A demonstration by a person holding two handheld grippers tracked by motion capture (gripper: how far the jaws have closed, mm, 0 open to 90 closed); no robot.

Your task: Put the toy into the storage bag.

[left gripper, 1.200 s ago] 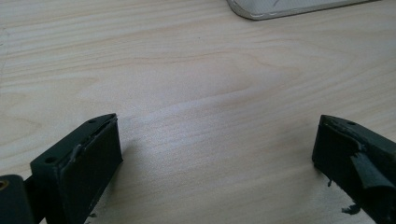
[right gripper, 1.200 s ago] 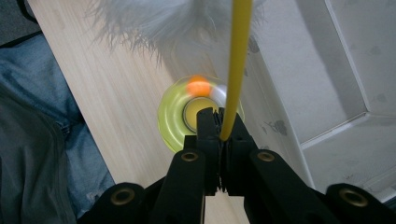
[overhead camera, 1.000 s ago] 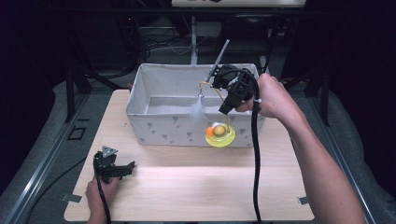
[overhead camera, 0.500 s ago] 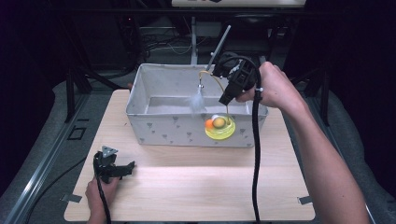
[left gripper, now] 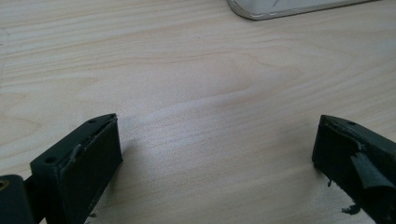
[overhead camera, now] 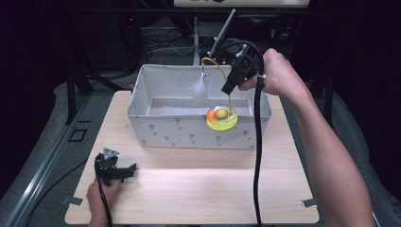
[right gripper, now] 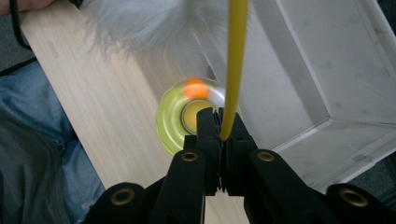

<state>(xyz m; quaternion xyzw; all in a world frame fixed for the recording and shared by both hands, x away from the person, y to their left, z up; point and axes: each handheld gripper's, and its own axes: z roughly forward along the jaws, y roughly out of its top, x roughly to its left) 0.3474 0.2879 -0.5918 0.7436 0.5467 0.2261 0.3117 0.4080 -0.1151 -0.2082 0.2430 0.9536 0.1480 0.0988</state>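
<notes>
Right tongs pinch a yellow stick of a feathered toy over the bin; left tongs, at seven o'clock on the counter, spread wide.

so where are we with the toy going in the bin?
Done: the right hand-held gripper is shut on the yellow wand, toy lifted. In hand: its yellow disc hangs over the bin's front wall. Left: lower and release. The left hand-held gripper sits open on the table.
</notes>
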